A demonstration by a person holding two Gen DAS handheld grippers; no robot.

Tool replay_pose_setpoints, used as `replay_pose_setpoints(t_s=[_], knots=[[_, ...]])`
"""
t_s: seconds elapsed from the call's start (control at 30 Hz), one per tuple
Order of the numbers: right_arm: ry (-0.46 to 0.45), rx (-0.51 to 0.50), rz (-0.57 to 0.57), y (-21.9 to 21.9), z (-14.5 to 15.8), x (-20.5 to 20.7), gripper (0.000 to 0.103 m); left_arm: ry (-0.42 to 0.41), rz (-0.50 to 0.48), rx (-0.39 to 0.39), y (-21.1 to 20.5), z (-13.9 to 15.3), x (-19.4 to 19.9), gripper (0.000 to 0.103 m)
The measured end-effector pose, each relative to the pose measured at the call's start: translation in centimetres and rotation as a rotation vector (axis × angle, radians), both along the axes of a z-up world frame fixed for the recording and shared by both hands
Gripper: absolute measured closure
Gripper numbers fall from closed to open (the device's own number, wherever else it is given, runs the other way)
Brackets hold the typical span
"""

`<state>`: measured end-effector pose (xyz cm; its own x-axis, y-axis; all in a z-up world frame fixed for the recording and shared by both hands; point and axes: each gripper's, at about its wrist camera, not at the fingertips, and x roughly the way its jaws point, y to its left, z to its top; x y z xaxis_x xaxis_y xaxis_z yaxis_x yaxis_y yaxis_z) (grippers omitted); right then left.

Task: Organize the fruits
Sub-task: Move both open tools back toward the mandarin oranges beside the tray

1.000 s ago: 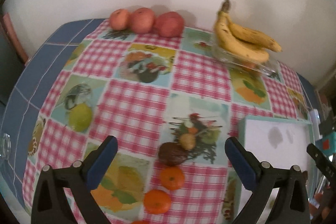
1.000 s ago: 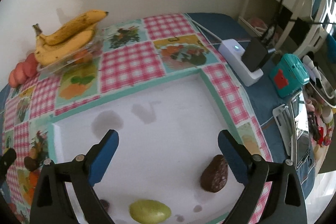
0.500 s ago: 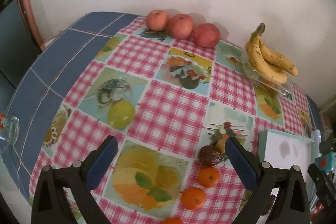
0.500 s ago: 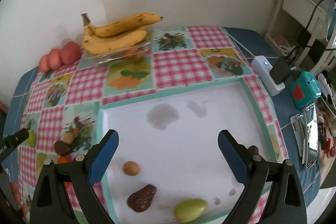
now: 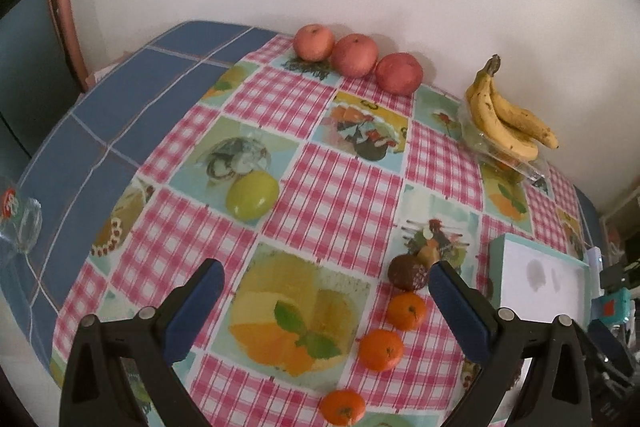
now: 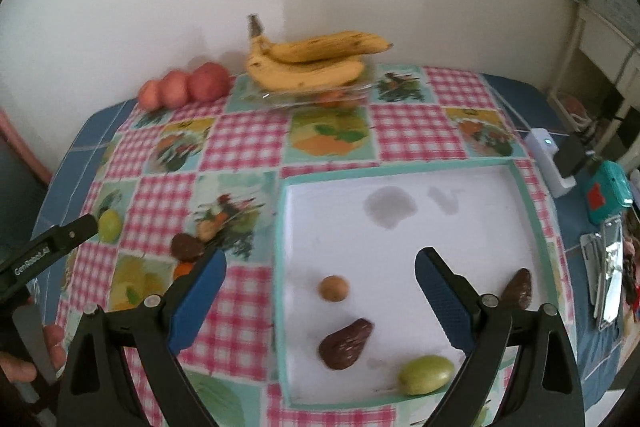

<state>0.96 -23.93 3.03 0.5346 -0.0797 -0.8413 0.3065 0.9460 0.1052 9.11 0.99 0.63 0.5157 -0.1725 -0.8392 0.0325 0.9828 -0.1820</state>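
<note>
Left wrist view, left gripper (image 5: 326,285) jaws wide apart, empty, above tablecloth (image 5: 336,183), right gripper (image 6: 320,273) likewise over tray (image 6: 528,203).

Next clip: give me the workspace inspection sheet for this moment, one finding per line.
Surface: table under a checked fruit-print cloth, blue cloth at the edges.
Job's things: white tray holding four fruits, among them a green one; on the cloth, three apples, bananas on a clear dish, three oranges, green fruit, brown fruit.
Clutter: glass, teal box, phone.
Grippers: left gripper and right gripper open, holding nothing.
Cables: white power strip with plugged adapter.
Surroundings: plain wall, shelf at right.
</note>
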Motion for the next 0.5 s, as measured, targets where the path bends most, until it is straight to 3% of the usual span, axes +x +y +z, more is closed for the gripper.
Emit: replay_pose_setpoints(t_s=[0.23, 0.5], knots=[[0.054, 0.043, 0.059, 2.1, -1.8, 0.3, 0.007, 0.027, 0.041, -0.021, 1.6, -1.3, -0.7, 0.0], [0.117, 0.115, 0.022, 2.0, -4.1, 1.1, 0.007, 0.087, 0.087, 0.009, 2.4, -3.5, 0.4, 0.0]])
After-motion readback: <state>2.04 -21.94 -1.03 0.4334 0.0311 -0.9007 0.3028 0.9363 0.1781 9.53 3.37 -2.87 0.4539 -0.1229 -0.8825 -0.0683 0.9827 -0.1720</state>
